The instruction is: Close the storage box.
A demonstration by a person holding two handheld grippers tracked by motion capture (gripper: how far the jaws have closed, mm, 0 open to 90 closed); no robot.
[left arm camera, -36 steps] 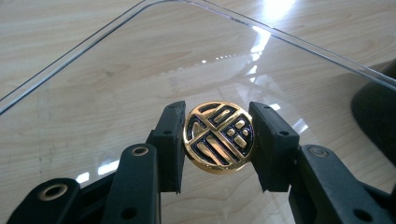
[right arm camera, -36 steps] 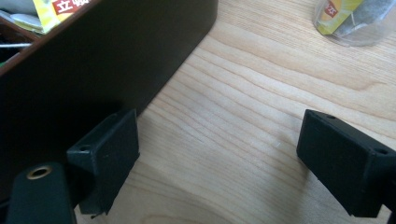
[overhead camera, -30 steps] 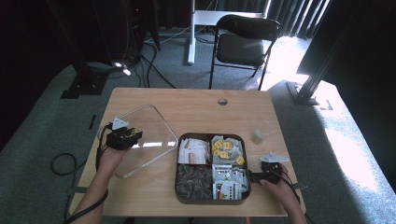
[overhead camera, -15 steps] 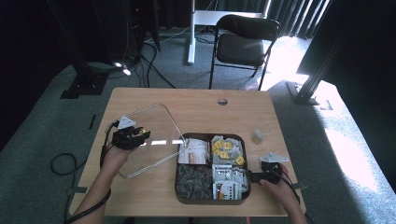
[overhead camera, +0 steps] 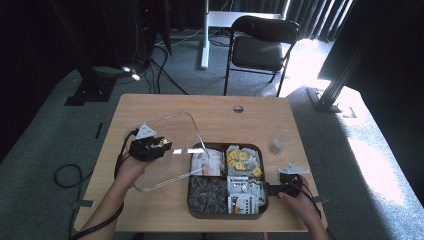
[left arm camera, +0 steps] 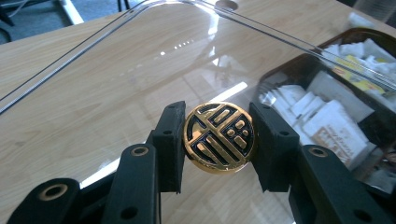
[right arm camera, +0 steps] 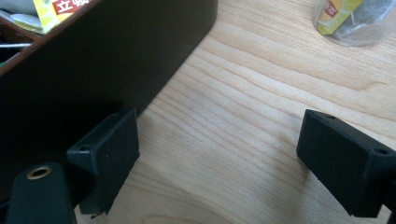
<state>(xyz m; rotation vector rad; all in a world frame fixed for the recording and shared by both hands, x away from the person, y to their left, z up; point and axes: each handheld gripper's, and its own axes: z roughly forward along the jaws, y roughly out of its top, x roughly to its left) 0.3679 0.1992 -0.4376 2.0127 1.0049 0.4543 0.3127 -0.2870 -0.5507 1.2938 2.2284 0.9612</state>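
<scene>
My left gripper [left arm camera: 218, 140] is shut on the round gold-and-black knob [left arm camera: 218, 138] of a clear lid [left arm camera: 140, 70]. In the high view the left gripper [overhead camera: 159, 146] holds the clear lid [overhead camera: 175, 127] tilted, left of a dark compartment tray [overhead camera: 225, 216], with the lid's right edge reaching over the tray's left compartments. White sachets [left arm camera: 327, 116] in the tray show through the lid. My right gripper [overhead camera: 270, 189] rests on the table at the tray's right side. Its jaws stand open around bare wood [right arm camera: 224, 154], the left one against the tray's dark wall [right arm camera: 93, 60].
The tray holds white sachets [overhead camera: 210, 162], yellow tea bags [overhead camera: 242, 159] and dark packets [overhead camera: 207, 192]. A small clear cup with a tea bag [overhead camera: 276, 145] stands right of the tray, near my right gripper [right arm camera: 350, 18]. A cable hole [overhead camera: 238, 108] lies at the table's far edge, a chair [overhead camera: 262, 50] behind.
My left gripper has moved right and slightly up with the lid, bringing the lid's right edge closer over the tray. The right gripper has stayed where it was.
</scene>
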